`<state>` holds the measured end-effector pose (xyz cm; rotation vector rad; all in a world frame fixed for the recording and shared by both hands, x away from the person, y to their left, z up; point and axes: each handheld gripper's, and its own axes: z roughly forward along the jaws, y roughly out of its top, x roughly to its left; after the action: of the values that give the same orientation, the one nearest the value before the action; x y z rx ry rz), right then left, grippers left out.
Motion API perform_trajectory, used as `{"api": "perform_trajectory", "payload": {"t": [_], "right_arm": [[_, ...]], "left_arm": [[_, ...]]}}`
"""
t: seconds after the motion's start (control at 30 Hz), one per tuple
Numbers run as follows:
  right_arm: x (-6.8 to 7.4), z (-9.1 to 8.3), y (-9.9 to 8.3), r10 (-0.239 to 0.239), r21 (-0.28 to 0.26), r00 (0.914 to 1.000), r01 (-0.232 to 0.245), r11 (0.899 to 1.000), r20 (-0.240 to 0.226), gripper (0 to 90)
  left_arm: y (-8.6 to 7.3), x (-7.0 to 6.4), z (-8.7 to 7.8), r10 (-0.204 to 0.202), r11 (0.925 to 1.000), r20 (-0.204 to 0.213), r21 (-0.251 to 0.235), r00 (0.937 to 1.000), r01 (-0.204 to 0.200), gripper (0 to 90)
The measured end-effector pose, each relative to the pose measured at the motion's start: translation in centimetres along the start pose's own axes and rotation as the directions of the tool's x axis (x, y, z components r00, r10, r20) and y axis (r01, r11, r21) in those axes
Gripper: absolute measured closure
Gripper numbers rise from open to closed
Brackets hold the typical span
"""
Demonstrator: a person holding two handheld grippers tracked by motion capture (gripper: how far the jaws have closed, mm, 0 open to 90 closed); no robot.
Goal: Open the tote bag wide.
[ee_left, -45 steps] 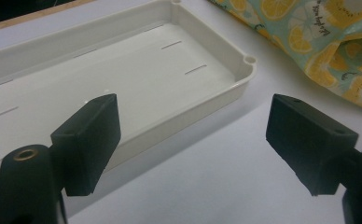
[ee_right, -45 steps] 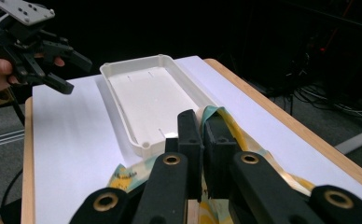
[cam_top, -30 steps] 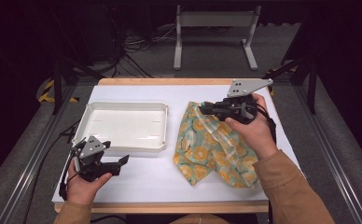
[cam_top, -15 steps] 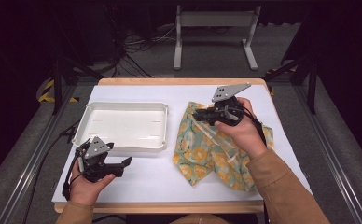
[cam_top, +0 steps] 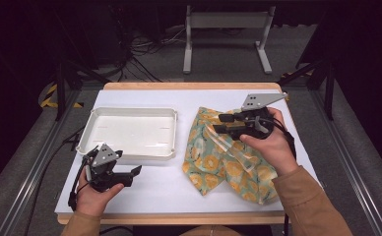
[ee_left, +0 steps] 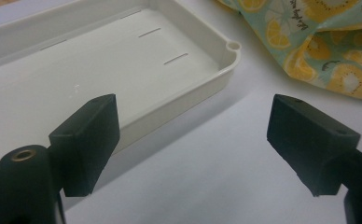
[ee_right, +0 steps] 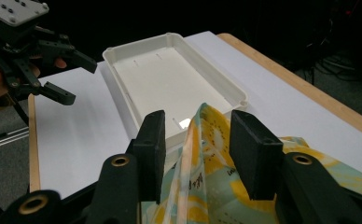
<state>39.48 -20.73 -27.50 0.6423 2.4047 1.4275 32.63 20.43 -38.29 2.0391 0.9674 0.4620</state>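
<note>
A green cloth with a yellow fruit print (cam_top: 228, 162) lies crumpled on the right half of the white table. My right gripper (cam_top: 220, 123) is over its upper part. In the right gripper view, a raised fold of the cloth (ee_right: 202, 140) stands between the jaws, which are apart, so the right gripper (ee_right: 199, 123) is open. A white tray (cam_top: 130, 129) sits empty on the left half. My left gripper (cam_top: 134, 173) hovers just in front of the tray's near edge, open and holding nothing. The left gripper view has the tray's corner (ee_left: 233, 46) and the cloth's edge (ee_left: 328, 56).
The white table top (cam_top: 159, 189) is bare in front of the tray and between tray and cloth. A wooden table edge (cam_top: 194, 86) runs along the back. Dark floor, cables and a metal stand lie beyond it.
My right gripper has moved left and slightly nearer over the cloth, and its jaws now straddle a raised fold. The left gripper shifted slightly right along the tray's front.
</note>
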Motion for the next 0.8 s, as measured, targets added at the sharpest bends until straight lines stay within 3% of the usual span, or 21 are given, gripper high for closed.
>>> {"api": "perform_trajectory", "payload": {"t": [0.2, 0.43, 0.53, 0.57, 0.73, 0.8], "right_arm": [[-0.2, -3.7, -1.3, 0.016, -0.071, 0.9992, -0.013, 0.997, 0.038, 54.6], [-1.1, -8.4, -4.7, 0.078, -0.147, 0.9908, -0.061, 0.987, 0.11, 52.3], [-1.3, -9.1, -5.7, 0.077, -0.147, 0.9873, -0.056, 0.988, 0.139, 51.8], [-1.5, -9.9, -6.7, 0.085, -0.15, 0.9827, -0.06, 0.987, 0.165, 51.8], [-1.6, -11.3, -8.5, 0.113, -0.19, 0.9736, -0.074, 0.979, 0.198, 51.2], [-1.9, -11.4, -9.1, 0.111, -0.179, 0.9688, -0.072, 0.981, 0.221, 49.9]], "left_arm": [[0.9, -0.5, -0.2, -0.002, 0.9994, 0.034, -0.036, 0.9994, 0.003, 17.8], [2.5, -1.9, 0.4, 0.029, 0.9985, 0.077, -0.049, 0.9966, -0.025, 17.8], [2.9, -2.3, 0.5, 0.028, 0.9982, 0.088, -0.055, 0.9957, -0.024, 17.8], [3.5, -2.6, 0.5, 0.039, 0.9974, 0.096, -0.065, 0.9946, -0.033, 17.8], [5.0, -3.4, 0.8, 0.058, 0.9952, 0.125, -0.085, 0.9904, -0.048, 17.8], [5.7, -3.8, 0.9, 0.069, 0.9938, 0.13, -0.096, 0.9891, -0.056, 17.8]]}}
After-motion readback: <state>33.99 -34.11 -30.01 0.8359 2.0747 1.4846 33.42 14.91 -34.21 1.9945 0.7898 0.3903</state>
